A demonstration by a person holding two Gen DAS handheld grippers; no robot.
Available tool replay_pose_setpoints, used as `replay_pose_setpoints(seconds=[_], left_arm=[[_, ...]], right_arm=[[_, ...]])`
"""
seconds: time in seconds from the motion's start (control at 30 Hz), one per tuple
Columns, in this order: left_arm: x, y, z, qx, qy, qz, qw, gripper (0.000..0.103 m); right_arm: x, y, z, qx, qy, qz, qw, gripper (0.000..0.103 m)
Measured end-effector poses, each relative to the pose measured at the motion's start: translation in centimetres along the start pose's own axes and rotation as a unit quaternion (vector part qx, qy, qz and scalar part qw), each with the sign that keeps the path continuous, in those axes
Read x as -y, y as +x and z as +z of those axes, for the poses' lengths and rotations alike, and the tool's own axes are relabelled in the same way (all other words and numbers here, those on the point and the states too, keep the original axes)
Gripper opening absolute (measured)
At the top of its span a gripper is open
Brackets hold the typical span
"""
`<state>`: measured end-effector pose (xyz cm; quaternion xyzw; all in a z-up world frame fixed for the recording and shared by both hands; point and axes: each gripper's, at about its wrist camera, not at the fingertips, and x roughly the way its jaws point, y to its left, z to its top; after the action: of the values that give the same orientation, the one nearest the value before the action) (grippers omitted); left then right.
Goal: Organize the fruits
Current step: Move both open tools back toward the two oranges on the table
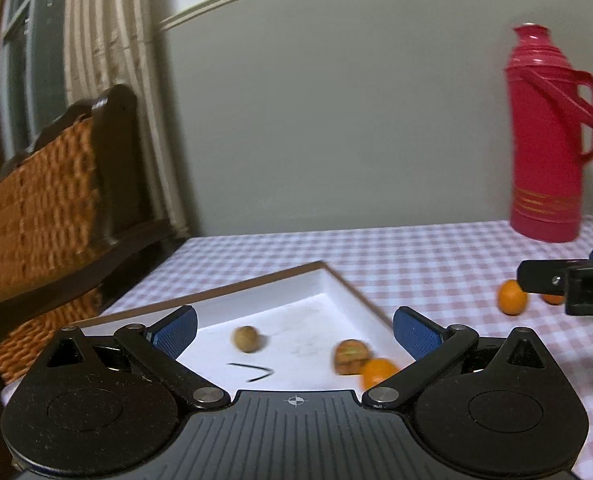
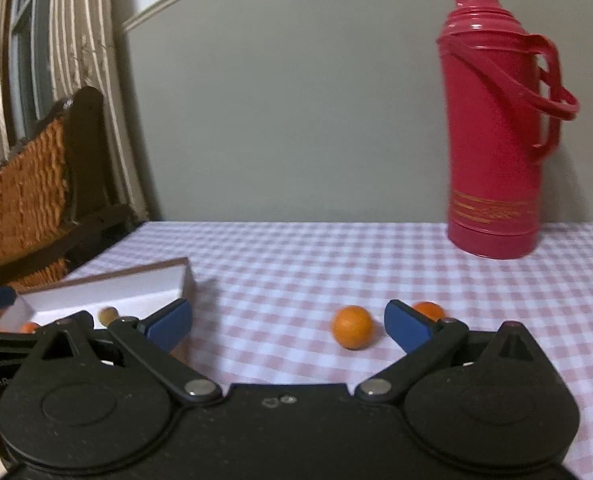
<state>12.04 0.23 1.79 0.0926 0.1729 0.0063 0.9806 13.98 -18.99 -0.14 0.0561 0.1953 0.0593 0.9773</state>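
Observation:
A white tray (image 1: 336,292) with a brown rim lies on the checked tablecloth. In it rest a round brown fruit (image 1: 246,338), a brown ridged nut-like fruit (image 1: 350,356) and a small orange (image 1: 378,372). My left gripper (image 1: 294,330) hovers open over the tray with nothing between its blue pads. Two more oranges lie on the cloth to the right, one (image 2: 352,327) between the fingers of my open right gripper (image 2: 288,324), the other (image 2: 428,310) partly hidden behind the right pad. The tray (image 2: 108,296) also appears at the left of the right wrist view.
A tall red thermos (image 2: 492,128) stands at the back right of the table against the grey wall. A dark wooden chair with a wicker back (image 1: 48,208) stands at the table's left edge. A thin dark bent stem (image 1: 256,372) lies in the tray.

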Motion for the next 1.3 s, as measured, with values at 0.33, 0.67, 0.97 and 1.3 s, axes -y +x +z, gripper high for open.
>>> replay_pose_setpoints(seconds=[0.33, 0.67, 0.97, 1.3], left_arm=[[4.8, 0.5, 0.5, -0.002, 0.023, -0.062, 0.9978, 0.103], [9.1, 0.8, 0.3, -0.008, 0.061, -0.102, 0.9929, 0.103], [11.7, 1.8, 0.1, -0.023, 0.064, -0.124, 0.9899, 0.103], [13.6, 4.0, 0.1, -0.047, 0.055, -0.132, 0.9886, 0.103]], right_arm=[[4.2, -1.2, -0.6, -0.01, 0.014, -0.037, 0.999, 0.097], [7.7, -2.1, -1.1, -0.023, 0.026, -0.071, 0.997, 0.096], [10.0, -2.3, -1.5, -0.025, 0.046, -0.09, 0.995, 0.096], [11.6, -0.9, -1.1, -0.025, 0.079, -0.093, 0.992, 0.095]])
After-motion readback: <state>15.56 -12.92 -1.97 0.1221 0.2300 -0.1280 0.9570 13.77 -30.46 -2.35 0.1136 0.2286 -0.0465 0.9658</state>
